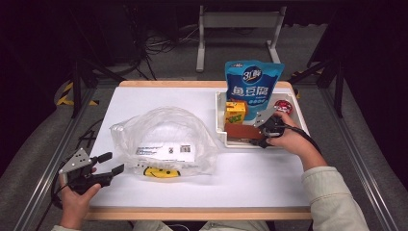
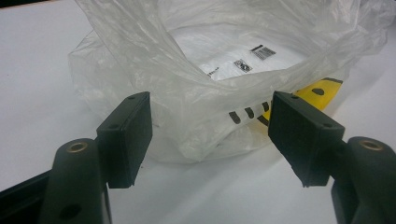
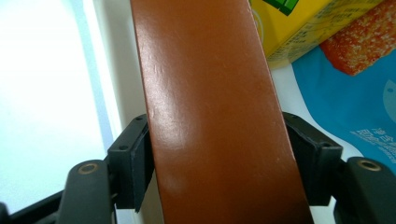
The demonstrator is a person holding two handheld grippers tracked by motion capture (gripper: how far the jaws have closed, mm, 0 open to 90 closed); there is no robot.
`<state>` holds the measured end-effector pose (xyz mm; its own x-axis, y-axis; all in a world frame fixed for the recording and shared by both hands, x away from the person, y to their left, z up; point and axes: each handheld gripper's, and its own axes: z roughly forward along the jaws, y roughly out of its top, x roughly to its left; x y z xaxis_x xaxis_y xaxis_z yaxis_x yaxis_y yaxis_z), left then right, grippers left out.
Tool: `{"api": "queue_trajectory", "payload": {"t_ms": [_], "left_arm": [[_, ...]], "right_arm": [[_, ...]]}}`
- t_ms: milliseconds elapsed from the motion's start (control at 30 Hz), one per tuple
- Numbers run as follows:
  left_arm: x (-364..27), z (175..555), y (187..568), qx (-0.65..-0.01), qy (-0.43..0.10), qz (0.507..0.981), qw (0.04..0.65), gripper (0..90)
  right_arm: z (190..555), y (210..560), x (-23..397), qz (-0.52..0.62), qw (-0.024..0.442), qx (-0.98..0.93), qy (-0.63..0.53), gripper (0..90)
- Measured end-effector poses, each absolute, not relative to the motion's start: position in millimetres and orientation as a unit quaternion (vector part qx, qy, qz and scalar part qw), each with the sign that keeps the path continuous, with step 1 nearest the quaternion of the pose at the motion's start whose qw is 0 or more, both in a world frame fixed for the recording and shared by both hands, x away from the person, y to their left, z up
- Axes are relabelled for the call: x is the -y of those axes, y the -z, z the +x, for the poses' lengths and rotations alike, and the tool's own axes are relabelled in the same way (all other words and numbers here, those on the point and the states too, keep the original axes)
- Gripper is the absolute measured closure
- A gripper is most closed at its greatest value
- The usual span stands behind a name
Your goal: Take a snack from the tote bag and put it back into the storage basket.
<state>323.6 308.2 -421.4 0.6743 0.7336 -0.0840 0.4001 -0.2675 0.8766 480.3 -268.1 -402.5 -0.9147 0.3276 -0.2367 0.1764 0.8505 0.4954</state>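
The flat brown leather-like item (image 3: 215, 116) is located at the front of the white plastic tray (image 1: 219, 115), bracketed on both sides by the jaws of the right gripper (image 1: 262, 137); contact appears made, but a firm grip cannot be confirmed. The left gripper (image 1: 108, 163) is held wide open just beside the crumpled clear plastic bag (image 1: 163, 137).

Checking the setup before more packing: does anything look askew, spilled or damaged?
Nothing spilled or broken. The tall blue stand-up pouch overhangs the far rim of the white plastic tray, and the crumpled clear plastic bag sags in a heap with its mouth open. The flat brown leather-look item sits between the right hand-held gripper jaws.
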Motion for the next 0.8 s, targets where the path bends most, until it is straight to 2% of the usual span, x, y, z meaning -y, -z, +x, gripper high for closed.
{"api": "queue_trajectory", "payload": {"t_ms": [200, 367, 800], "left_arm": [[-307.7, 323.6, 421.4, -0.366, -0.172, 0.776, 0.484, 31.2], [-307.6, 323.7, 421.4, -0.365, -0.172, 0.777, 0.484, 31.2], [-308.2, 323.4, 421.2, -0.365, -0.171, 0.777, 0.484, 31.2]], "right_arm": [[480.2, 402.6, 267.7, 0.131, 0.157, -0.949, -0.242, 32.7], [480.4, 400.6, 268.6, 0.12, 0.153, -0.951, -0.24, 39.1], [484.3, 394.5, 265.8, 0.112, 0.141, -0.96, -0.215, 40.2]]}}
